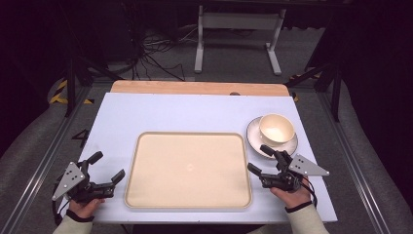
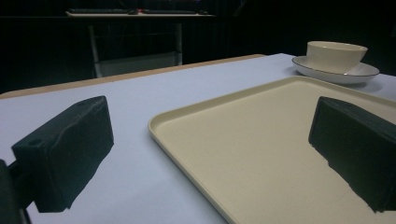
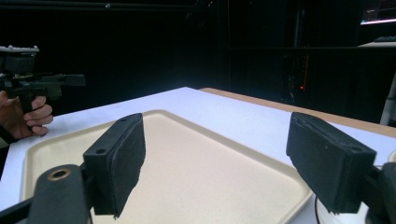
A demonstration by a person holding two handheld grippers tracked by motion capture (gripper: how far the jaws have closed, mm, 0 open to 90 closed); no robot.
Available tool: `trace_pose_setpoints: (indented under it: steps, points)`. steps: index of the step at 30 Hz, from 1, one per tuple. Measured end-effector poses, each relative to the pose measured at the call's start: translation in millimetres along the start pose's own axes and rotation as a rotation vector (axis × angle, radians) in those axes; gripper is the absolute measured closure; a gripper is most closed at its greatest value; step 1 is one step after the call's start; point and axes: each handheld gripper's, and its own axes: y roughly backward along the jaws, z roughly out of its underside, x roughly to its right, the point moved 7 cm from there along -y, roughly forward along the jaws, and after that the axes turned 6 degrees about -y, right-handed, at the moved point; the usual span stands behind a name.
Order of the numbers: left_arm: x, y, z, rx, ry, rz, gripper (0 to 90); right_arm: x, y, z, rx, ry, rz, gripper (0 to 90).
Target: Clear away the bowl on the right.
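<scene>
2 black grippers [image 1: 108,167] [image 1: 257,158] with grey 3-cornered plates, thick padded jaws, trailing black cables, cream sleeves

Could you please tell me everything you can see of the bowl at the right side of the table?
The bowl is cream-white, glossy, ceramic by its look, round with walls that flare to a wide rim. It stands upright and empty on a matching saucer that has a thin dark rim line. The pair sits on the pale table cover, just beyond the beige tray's far right corner. Nothing else touches it; the right tool hovers open nearby.
</scene>
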Motion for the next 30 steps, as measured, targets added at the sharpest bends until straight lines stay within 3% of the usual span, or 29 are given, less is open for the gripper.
trace_pose_setpoints:
  steps: [8,16,22,25,30]
  points:
    - [0.2,-0.8,0.5,-0.014,0.001,-0.003,0.6,3.4,1.8,-26.0,0.029,0.007,-0.003,21.1]
    - [0.2,-1.2,0.4,-0.012,0.005,-0.003,0.6,8.2,0.5,-47.7,0.008,-0.002,0.002,21.2]
    - [0.2,-1.3,0.5,-0.015,0.003,-0.004,0.6,8.6,1.8,-69.6,-0.011,0.027,-0.007,26.9]
    - [0.1,-1.3,0.6,-0.016,0.003,-0.005,0.6,14.5,3.2,-77.5,-0.033,0.044,0.017,27.9]
    - [0.1,-1.4,0.6,-0.017,0.004,-0.004,0.6,26.8,7.1,-85.9,-0.044,0.025,0.041,28.5]
